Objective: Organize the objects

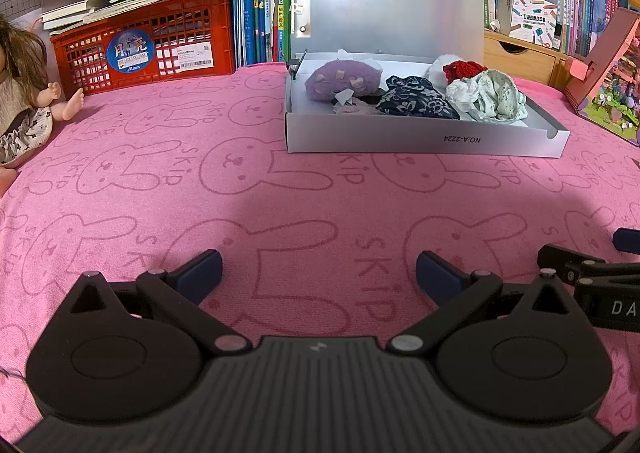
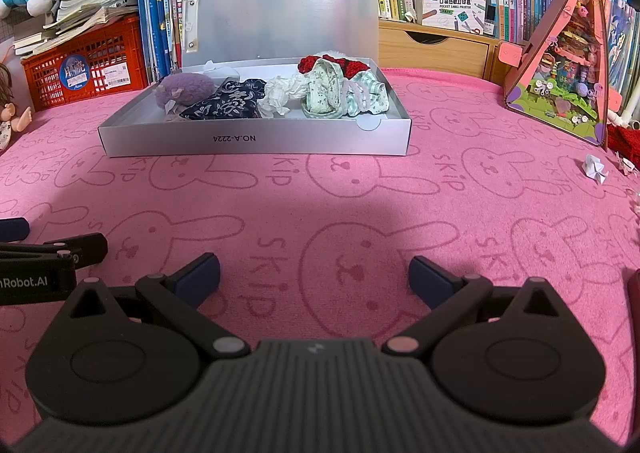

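Both the left gripper (image 1: 319, 273) and right gripper (image 2: 314, 275) hovered empty, jaws spread wide. The shallow grey plastic box (image 2: 256, 141), already holding small cloth bundles (image 2: 224, 103), lay well ahead, lid raised. Closing it seemed next, needing a forward reach.

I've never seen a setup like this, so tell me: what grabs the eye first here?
Probably the pink bunny-print cloth that covers the whole surface. On it, at the middle back, sits an open grey box with small fabric items inside, its lid upright. In front, the left gripper and right gripper both hover open and hold nothing.
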